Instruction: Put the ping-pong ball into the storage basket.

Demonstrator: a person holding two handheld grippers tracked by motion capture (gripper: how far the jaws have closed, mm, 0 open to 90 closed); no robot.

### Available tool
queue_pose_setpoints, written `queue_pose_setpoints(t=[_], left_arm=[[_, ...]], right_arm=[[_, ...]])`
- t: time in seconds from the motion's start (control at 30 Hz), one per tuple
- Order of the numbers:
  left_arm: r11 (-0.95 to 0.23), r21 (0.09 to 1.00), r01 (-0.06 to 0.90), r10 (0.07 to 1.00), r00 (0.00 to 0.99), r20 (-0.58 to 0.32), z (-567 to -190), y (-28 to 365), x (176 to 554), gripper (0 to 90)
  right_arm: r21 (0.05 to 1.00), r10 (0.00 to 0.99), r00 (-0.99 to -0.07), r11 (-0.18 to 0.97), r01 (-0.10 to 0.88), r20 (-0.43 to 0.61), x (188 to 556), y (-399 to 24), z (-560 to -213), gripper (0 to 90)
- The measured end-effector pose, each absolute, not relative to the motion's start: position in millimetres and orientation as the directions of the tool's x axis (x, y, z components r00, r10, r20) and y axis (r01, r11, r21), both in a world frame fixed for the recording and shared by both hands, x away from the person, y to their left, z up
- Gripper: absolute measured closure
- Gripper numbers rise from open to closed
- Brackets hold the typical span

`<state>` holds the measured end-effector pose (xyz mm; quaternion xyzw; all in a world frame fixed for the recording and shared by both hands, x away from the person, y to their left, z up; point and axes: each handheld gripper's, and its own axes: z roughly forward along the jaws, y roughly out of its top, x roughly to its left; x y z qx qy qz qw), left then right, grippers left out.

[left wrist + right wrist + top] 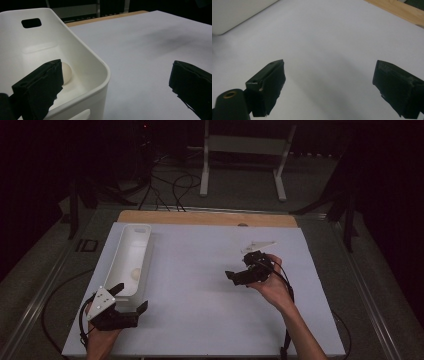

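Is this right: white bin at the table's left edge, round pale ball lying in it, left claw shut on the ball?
Not quite. The left claw is open and holds nothing; its jaws stand wide apart, one over the bin's near end, one over the table. The ball lies untouched in the bin. The left gripper view shows it.

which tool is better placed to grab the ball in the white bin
Left. The left tool hangs open at the near end of the white bin holding the ball; the right tool is open over bare table.
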<state>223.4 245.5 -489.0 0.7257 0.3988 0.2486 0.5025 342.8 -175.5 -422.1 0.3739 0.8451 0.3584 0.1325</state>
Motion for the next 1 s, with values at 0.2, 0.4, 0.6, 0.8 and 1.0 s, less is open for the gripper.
queue_pose_setpoints(t=[0.2,0.4,0.6,0.8,1.0], left_arm=[[-0.172,0.928,0.331,0.829,0.557,-0.045,-489.2,245.1,224.6,0.0],[-0.168,0.928,0.333,0.828,0.558,-0.051,-489.5,245.1,226.4,0.0],[-0.162,0.927,0.339,0.830,0.555,-0.059,-489.7,245.1,228.4,0.0],[-0.152,0.927,0.343,0.832,0.550,-0.068,-490.3,246.1,230.6,0.0],[-0.144,0.926,0.348,0.835,0.545,-0.075,-490.5,246.9,232.2,0.1]], right_arm=[[0.712,0.740,-0.671,0.446,0.542,0.048,333.2,-193.2,-431.9,9.8],[0.719,0.761,-0.648,0.429,0.547,0.039,322.8,-210.8,-443.5,9.6],[0.740,0.775,-0.631,0.409,0.534,0.027,309.4,-227.1,-454.8,9.3],[0.784,0.790,-0.612,0.350,0.513,0.048,295.7,-246.2,-464.0,9.3],[0.807,0.797,-0.602,0.328,0.491,0.043,283.8,-259.0,-475.7,9.4]])
